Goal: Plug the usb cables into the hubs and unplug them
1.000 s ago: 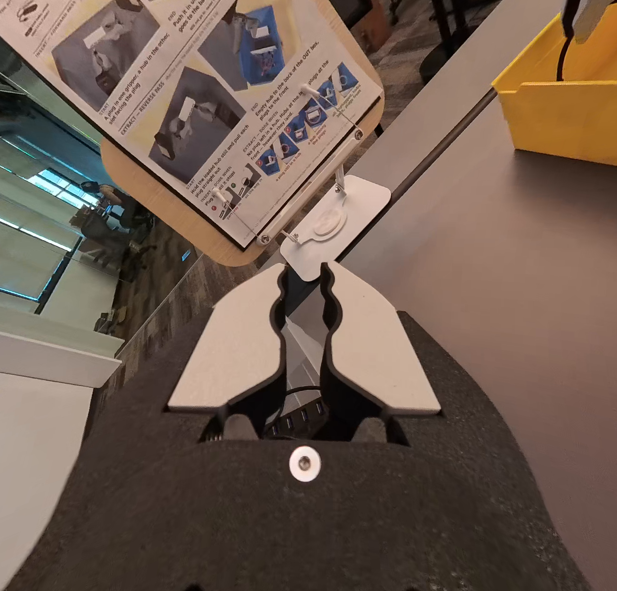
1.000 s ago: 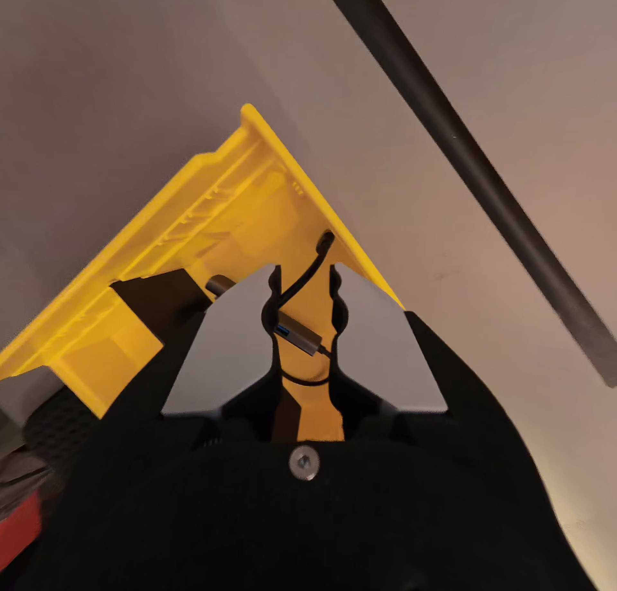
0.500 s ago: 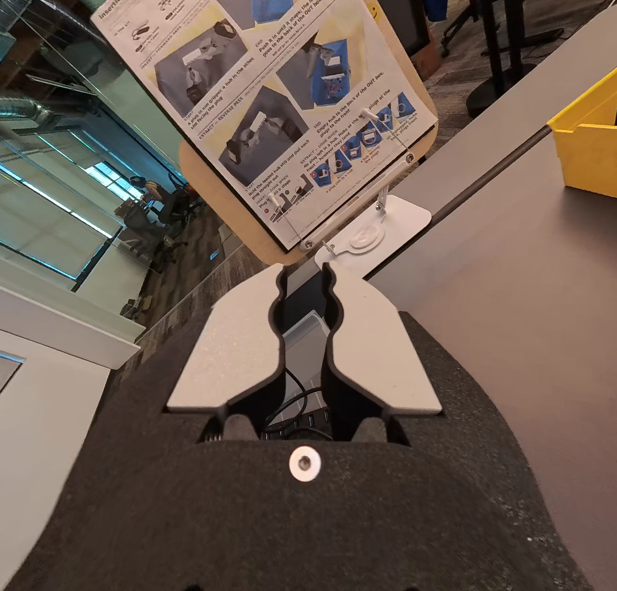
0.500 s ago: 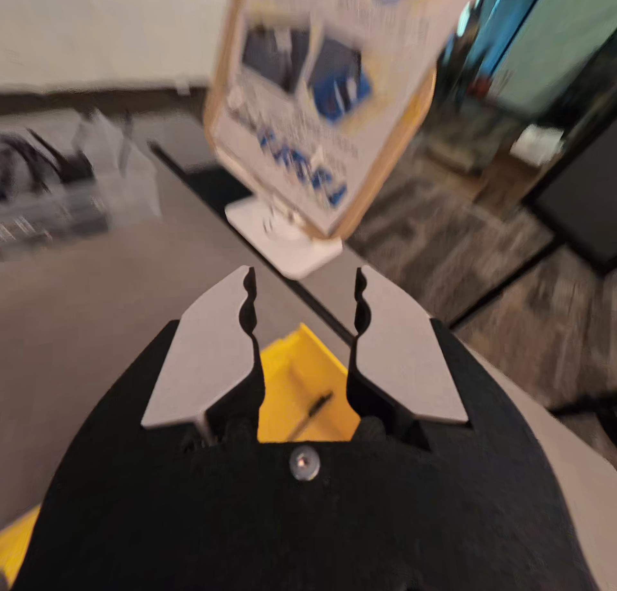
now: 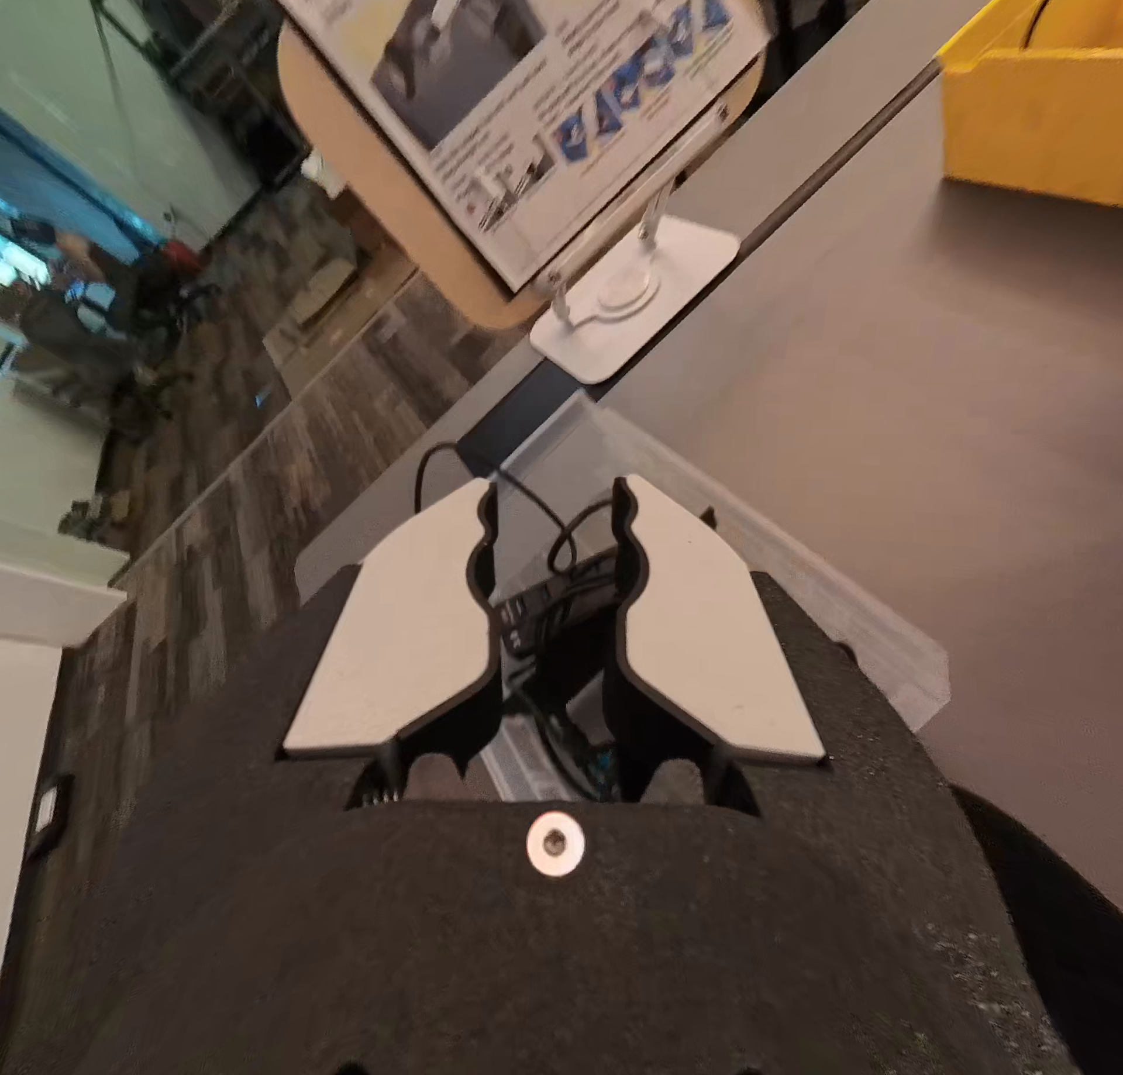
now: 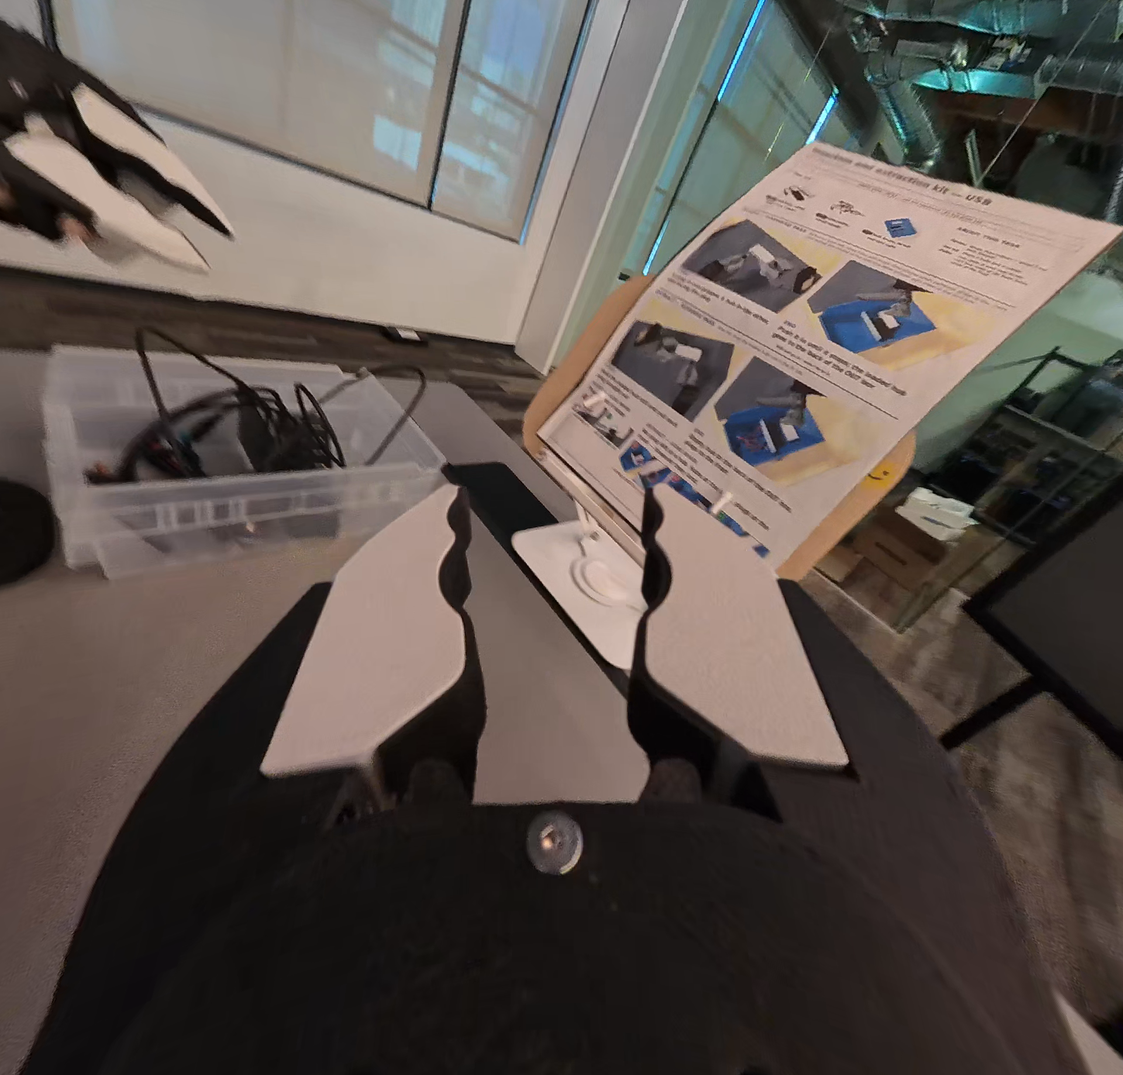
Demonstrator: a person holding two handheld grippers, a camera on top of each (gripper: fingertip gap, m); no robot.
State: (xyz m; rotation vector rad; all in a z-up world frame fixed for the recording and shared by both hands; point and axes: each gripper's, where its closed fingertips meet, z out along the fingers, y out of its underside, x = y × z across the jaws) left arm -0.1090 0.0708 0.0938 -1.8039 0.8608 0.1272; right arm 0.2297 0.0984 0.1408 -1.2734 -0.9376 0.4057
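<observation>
Lying in a clear bin (image 5: 838, 608), hub (image 5: 535, 605) and cables (image 6: 267, 420) show between the left gripper's (image 5: 553, 487) parted jaws; the right gripper (image 6: 556, 499) gapes empty.

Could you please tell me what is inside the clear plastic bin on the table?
The clear bin holds a tangle of black cables; the left wrist view shows a black hub among them. The left tongs hang open above it. What lies under the tangle is hidden.
</observation>
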